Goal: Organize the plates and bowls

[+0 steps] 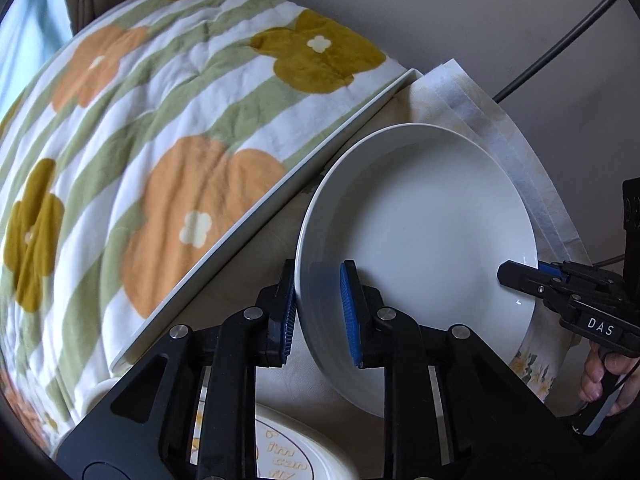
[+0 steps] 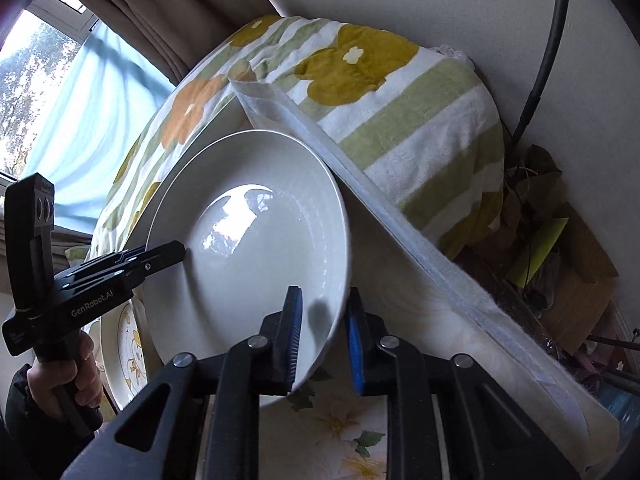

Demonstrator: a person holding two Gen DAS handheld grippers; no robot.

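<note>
Two grippers grip one white plate (image 1: pixel 424 236) at opposite rims: my left gripper (image 1: pixel 320 312) has its blue pads (image 1: pixel 348 312) closed narrowly over the rim at lower centre of its view, and my right gripper (image 2: pixel 324 344) pinches the far rim the same way. Under the plate's lower edge sits a floral plate (image 2: pixel 124 344), at lower left of the right view. Another dish with printed lettering (image 1: pixel 288 464) lies at the bottom of the left view. Close behind stands a flower-patterned blanket (image 1: pixel 152 128) filling the upper left, with a thin white board (image 1: pixel 280 188) leaning along it, just beside the plate. Folded white cloth (image 2: pixel 440 280) runs past on the right. Below is a pale floral tablecloth (image 2: pixel 340 428); a plain wall (image 1: pixel 460 12), a dark cable (image 2: pixel 548 52), curtains (image 2: pixel 160 8) and a window (image 2: pixel 28 64) lie beyond
</note>
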